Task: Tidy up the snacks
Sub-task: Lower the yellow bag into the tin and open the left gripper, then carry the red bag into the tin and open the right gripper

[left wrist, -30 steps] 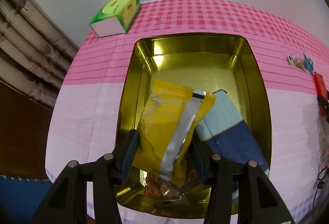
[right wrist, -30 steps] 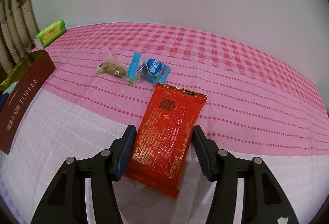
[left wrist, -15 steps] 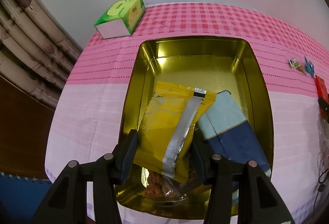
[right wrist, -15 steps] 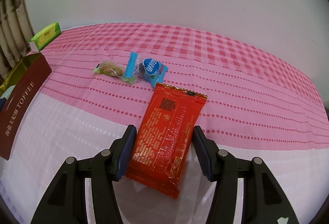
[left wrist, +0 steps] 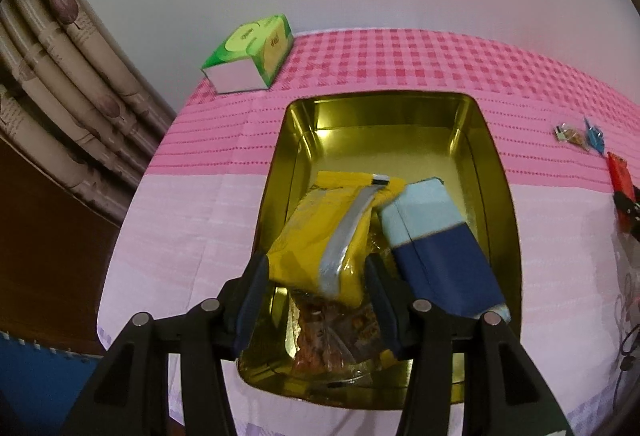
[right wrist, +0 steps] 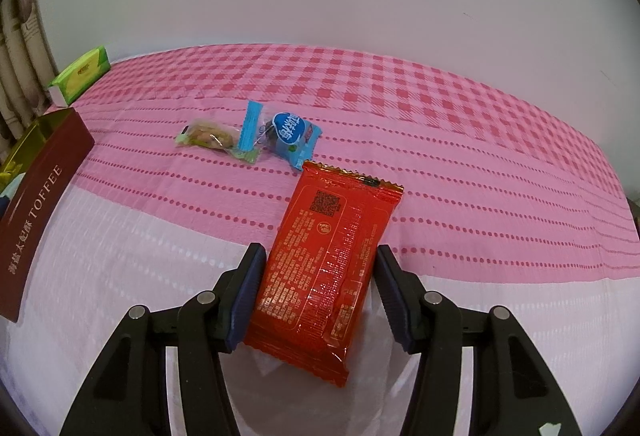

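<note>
Pink checked cloth covers the tabletop (right wrist: 440, 139), which meets a pale wall, with patterned curtains (left wrist: 60, 83) at 9 o'clock in the left wrist view. Near that view's centre sits a rectangular gold metal tin (left wrist: 496, 171). The left gripper (left wrist: 316, 268) has its jaws clenched on a yellow foil snack packet with a silver strip (left wrist: 320, 228), holding it tilted over the tin's near end. Just beside the packet, at 3 o'clock from it, a box in light and dark blue (left wrist: 436, 244) leans inside the tin, and a clear wrapper of brown snacks (left wrist: 332, 332) lies under the packet. A green tissue box (left wrist: 252, 51) stands at 11 o'clock beyond the tin. In the right wrist view, the right gripper (right wrist: 320, 268) holds its jaws against both sides of a red foil snack packet (right wrist: 324, 256) lying on the cloth. At 12 o'clock from it rest a small clear-wrapped biscuit (right wrist: 208, 133) and a blue-wrapped sweet (right wrist: 292, 133), near each other. The tin's maroon side, lettered TOFFEE (right wrist: 40, 220), shows at 9 o'clock.
</note>
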Available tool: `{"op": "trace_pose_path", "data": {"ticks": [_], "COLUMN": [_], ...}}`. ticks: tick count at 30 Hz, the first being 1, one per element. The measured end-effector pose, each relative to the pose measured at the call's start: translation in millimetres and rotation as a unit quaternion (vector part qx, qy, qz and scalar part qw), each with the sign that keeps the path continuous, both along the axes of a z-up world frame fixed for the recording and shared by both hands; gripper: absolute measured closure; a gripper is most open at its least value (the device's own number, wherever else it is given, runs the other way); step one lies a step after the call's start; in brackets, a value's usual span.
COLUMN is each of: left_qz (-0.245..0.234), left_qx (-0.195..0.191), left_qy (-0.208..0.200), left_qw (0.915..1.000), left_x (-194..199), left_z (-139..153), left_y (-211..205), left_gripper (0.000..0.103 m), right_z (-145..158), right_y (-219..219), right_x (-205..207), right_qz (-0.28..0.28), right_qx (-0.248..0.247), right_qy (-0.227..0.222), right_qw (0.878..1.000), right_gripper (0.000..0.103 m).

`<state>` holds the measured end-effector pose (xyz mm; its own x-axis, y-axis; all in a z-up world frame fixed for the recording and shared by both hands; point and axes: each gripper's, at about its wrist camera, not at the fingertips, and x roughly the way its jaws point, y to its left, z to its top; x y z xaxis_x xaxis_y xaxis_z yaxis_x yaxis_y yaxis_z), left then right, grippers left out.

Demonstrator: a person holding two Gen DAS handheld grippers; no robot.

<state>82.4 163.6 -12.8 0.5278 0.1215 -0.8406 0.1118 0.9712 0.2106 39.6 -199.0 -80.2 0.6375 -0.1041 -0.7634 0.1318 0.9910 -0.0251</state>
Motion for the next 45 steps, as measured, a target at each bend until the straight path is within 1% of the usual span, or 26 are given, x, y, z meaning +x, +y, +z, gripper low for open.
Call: {"op": "trace_pose_path", "data": {"ticks": [4,13,22,26,29,33,36,42,45], "left_qz": [0.001,0.006,0.029,0.049,0.052,0.052,0.057,0.08,0.087], "left_qx": [0.008,0.009,0.011,0.005,-0.014,-0.008,-0.015,-0.041,-0.038], "left_qy": [-0.017,-0.041,-0.047,-0.045,-0.045,-0.049,-0.049,-0.04,-0.041], "left_qw": [0.9998,0.9991,0.9984,0.9978,0.9976,0.9974,0.9971,0.9952,0.9947], "left_x": [-10,-26,-39,-44,-47,-47,-46,-43,-44], "left_z": [7,18,10,5,3,2,3,3,3], "left_y": [-1,3,24,33,37,38,43,59,61], "left_gripper": [0.052,0.052,0.052,0.052,0.052,0.052,0.052,0.052,0.051], "right_z": [0,0,1,2,2,4,5,17,26], "right_y": [0,1,4,7,10,15,19,32,44], "right_x": [0,2,4,6,7,6,4,-2,-6], "right_qz": [-0.004,-0.013,-0.023,-0.025,-0.026,-0.026,-0.027,-0.022,-0.012], "right_qx": [0.0,0.0,-0.004,-0.007,-0.014,-0.024,-0.029,-0.02,-0.012], "right_qy": [0.002,0.006,0.016,0.024,0.028,0.034,0.037,0.026,0.017], "right_qw": [1.0,1.0,1.0,0.999,0.999,0.999,0.999,0.999,1.0], "right_gripper": [0.052,0.052,0.053,0.055,0.055,0.056,0.057,0.057,0.057]}}
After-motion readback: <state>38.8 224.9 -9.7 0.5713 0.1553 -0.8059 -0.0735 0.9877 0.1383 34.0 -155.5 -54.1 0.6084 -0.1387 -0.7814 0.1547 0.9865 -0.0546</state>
